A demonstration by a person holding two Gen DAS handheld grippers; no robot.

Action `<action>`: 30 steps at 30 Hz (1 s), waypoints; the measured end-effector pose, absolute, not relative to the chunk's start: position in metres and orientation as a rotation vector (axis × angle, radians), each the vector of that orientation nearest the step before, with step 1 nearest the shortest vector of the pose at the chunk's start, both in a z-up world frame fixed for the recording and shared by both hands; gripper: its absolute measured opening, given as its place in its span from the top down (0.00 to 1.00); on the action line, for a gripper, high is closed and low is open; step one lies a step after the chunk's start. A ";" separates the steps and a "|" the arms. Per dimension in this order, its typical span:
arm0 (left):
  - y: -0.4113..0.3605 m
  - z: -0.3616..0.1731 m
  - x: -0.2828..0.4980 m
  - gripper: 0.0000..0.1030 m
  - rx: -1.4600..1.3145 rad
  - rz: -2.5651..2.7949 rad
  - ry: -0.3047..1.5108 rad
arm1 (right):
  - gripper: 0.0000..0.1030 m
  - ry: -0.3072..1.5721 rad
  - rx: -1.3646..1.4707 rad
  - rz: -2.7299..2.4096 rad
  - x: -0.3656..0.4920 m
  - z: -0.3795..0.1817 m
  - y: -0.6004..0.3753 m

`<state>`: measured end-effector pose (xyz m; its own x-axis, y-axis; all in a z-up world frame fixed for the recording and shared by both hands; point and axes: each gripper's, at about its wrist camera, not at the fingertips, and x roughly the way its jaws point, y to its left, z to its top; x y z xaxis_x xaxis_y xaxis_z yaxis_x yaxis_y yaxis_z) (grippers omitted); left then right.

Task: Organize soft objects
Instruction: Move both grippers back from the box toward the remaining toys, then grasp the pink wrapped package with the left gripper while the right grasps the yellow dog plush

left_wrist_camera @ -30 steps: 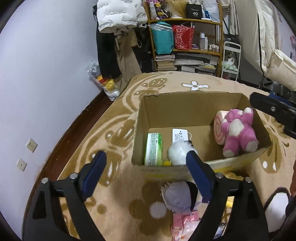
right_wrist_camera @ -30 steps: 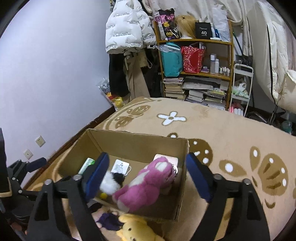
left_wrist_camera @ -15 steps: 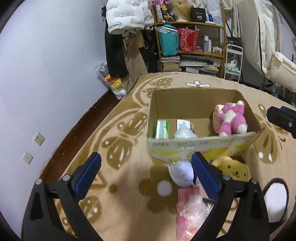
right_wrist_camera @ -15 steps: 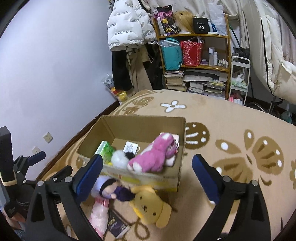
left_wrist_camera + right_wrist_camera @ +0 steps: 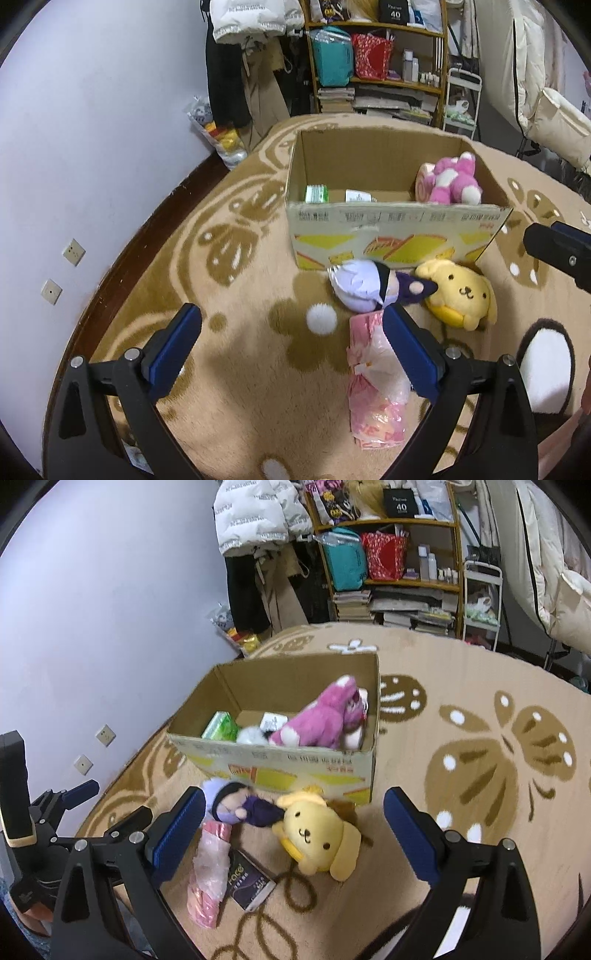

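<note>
Your left gripper [image 5: 291, 334] is wide open and holds nothing; the purple doll [image 5: 364, 290] lies just ahead by the box [image 5: 399, 236]. Your right gripper [image 5: 295, 825] (also wide open, empty) frames the yellow dog [image 5: 319, 834].

The left gripper [image 5: 291, 347] hangs wide open above the rug [image 5: 236, 369], with a purple-haired doll [image 5: 364, 288] and yellow dog plush [image 5: 460, 293] lying before the cardboard box [image 5: 395, 232].

Home bedroom, patterned carpet [image 5: 461, 686], cluttered shelf [image 5: 391, 550], hanging coats [image 5: 258, 513]
</note>
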<state>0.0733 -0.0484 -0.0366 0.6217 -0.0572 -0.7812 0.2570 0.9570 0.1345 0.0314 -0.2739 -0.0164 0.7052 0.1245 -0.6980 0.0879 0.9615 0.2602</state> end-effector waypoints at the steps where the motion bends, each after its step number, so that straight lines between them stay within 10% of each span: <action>1: -0.049 -0.040 0.074 0.05 0.251 -0.180 0.890 | 0.02 0.799 0.283 0.018 0.032 -0.020 -0.273; 30: -0.082 -0.097 0.093 0.05 0.341 -0.261 1.056 | 0.02 1.018 0.309 -0.017 0.075 -0.100 -0.269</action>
